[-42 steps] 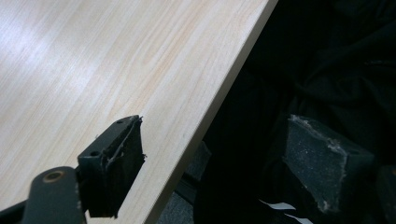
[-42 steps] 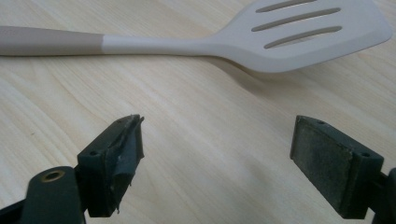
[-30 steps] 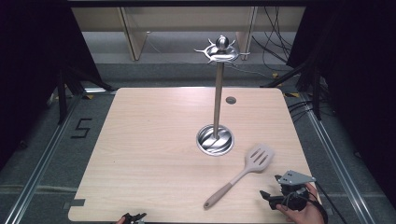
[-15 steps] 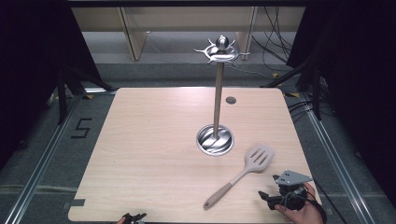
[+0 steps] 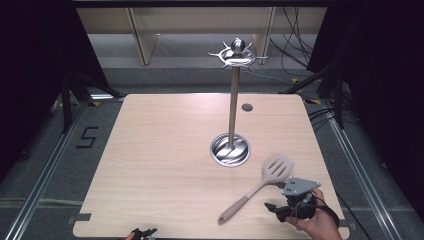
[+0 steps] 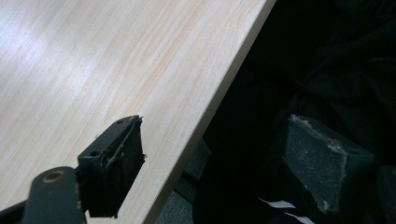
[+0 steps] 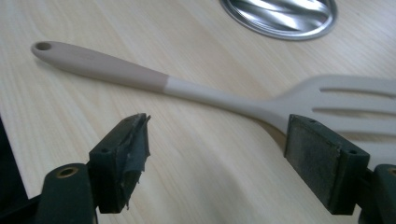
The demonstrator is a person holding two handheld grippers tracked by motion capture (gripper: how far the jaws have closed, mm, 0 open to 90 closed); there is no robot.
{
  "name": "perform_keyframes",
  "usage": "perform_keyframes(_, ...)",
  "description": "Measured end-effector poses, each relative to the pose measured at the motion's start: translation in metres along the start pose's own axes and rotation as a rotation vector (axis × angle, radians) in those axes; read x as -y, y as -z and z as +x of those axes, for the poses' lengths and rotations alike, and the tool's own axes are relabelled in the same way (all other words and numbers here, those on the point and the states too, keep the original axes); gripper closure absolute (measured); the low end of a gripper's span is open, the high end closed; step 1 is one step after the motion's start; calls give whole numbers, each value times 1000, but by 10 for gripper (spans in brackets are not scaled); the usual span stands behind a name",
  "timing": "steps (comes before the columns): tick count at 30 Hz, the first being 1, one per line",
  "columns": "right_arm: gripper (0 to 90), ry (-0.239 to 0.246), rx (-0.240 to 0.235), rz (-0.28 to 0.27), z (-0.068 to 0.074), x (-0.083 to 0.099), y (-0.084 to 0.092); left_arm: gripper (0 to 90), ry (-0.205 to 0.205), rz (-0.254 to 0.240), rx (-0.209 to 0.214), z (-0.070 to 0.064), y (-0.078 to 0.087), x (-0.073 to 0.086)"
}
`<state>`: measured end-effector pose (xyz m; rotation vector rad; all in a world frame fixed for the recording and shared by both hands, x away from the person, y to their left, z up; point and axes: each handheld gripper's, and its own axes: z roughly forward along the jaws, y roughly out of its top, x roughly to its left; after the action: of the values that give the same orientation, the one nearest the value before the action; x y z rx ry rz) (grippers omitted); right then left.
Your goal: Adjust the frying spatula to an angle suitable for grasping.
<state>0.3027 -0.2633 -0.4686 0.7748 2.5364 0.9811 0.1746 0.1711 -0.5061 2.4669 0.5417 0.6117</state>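
In the high view the spatula (image 5: 259, 187) lies flat on the table (image 5: 160, 150) at 5 o'clock from the stand's round base (image 5: 230, 149); the right gripper (image 5: 280, 206) sits just beside its handle, and the left gripper (image 5: 142, 233) is cut off at the bottom edge. In the left gripper view the jaws stand wide over the table edge (image 6: 219, 98), one over dark, unclear ground. In the right gripper view the jaws are wide and empty, the spatula (image 7: 196, 91) lies beyond them, its blade cut off at 3 o'clock.

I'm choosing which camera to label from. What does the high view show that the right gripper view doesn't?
High view alone: the stand's tall pole and hooked top, the whole table, floor and cables, the person's right hand.
Right gripper view alone: the open fingers and the hole in the spatula's handle end.
Both: the spatula and the stand's base.
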Motion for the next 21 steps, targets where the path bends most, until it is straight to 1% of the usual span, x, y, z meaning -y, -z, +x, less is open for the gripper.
perform_keyframes(1, 244, 0, 0, 0, 0, 0, 0, 191, 0, 0, 0, 0, 0, 0)
perform_keyframes(2, 255, 26, -11, 15, 1, -5, -4, 191, -1, 0, 1, 0, 0, 0)
perform_keyframes(3, 254, 36, -19, 24, 2, -7, -6, 191, -2, -2, 11, -1, 0, 0)
perform_keyframes(4, 254, 36, -19, 24, 2, -7, -6, 191, -2, -2, 11, -1, 0, 0)
perform_keyframes(5, 255, 53, -21, 24, 2, -9, -10, 191, -1, -2, 1, -1, 0, 0)
perform_keyframes(6, 261, 71, -32, 30, 4, -13, -15, 191, -2, -2, 11, 0, 0, 0)
perform_keyframes(7, 261, 71, -32, 30, 4, -13, -15, 191, -2, -1, 2, 0, 0, 0)
perform_keyframes(9, 262, 92, -45, 46, 5, -18, -20, 191, -2, 1, 3, 0, 0, 0)
perform_keyframes(10, 269, 111, -63, 56, 6, -23, -25, 191, -1, 0, 1, 0, 0, 0)
perform_keyframes(11, 269, 111, -63, 56, 6, -23, -25, 191, 0, 0, 0, 0, 0, 0)
perform_keyframes(13, 273, 128, -82, 68, 7, -28, -31, 191, 0, 0, 0, 0, 0, 0)
perform_keyframes(14, 295, 168, -106, 75, 9, -34, -37, 191, 0, 0, 0, 0, 0, 0)
perform_keyframes(15, 295, 168, -106, 75, 9, -34, -37, 191, 0, 0, 0, 0, 0, 0)
perform_keyframes(16, 298, 178, -111, 94, 12, -39, -44, 190, 0, 1, 0, 0, 0, 0)
perform_keyframes(17, 298, 178, -111, 94, 12, -39, -44, 191, 0, 1, 0, 0, 0, 0)
perform_keyframes(18, 298, 198, -121, 114, 14, -43, -50, 191, 0, 0, 0, 0, 0, 0)
perform_keyframes(19, 299, 205, -131, 124, 15, -44, -52, 191, 0, 0, 0, 0, 0, 0)
perform_keyframes(21, 302, 211, -133, 128, 16, -45, -55, 191, 0, 0, 1, 0, 0, 0)
